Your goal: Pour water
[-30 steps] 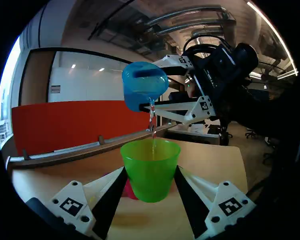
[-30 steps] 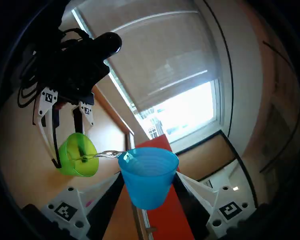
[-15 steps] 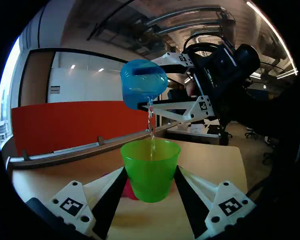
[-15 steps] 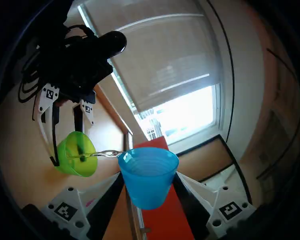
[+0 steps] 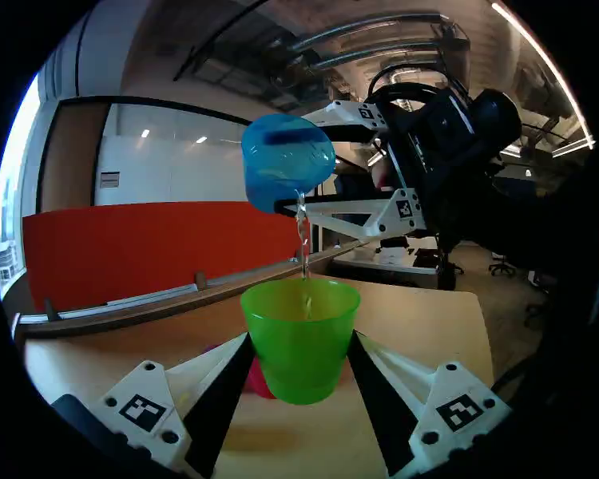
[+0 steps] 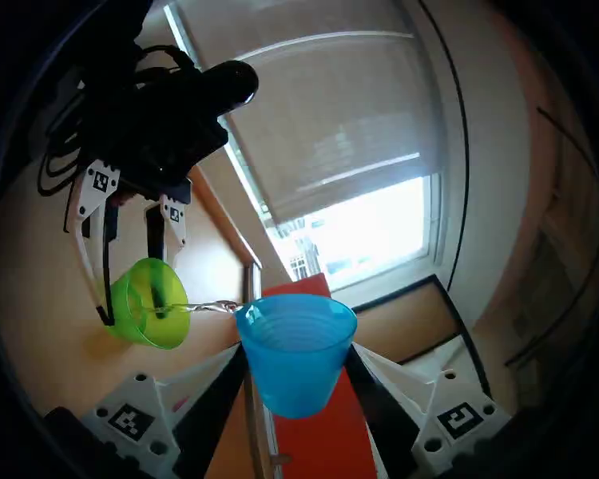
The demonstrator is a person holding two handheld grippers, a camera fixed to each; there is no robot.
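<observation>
My right gripper [image 6: 297, 363], closed on the tipped blue cup [image 6: 297, 343], holds it just above the green cup [image 5: 301, 339] clamped upright in my left gripper [image 5: 300, 363], so the thin water stream [image 5: 302, 239] lands inside its rim.

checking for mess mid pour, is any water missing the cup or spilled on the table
Nothing stands out. The stream from the tilted blue cup falls inside the rim of the green cup, and the visible part of the table shows no puddle or drips.
</observation>
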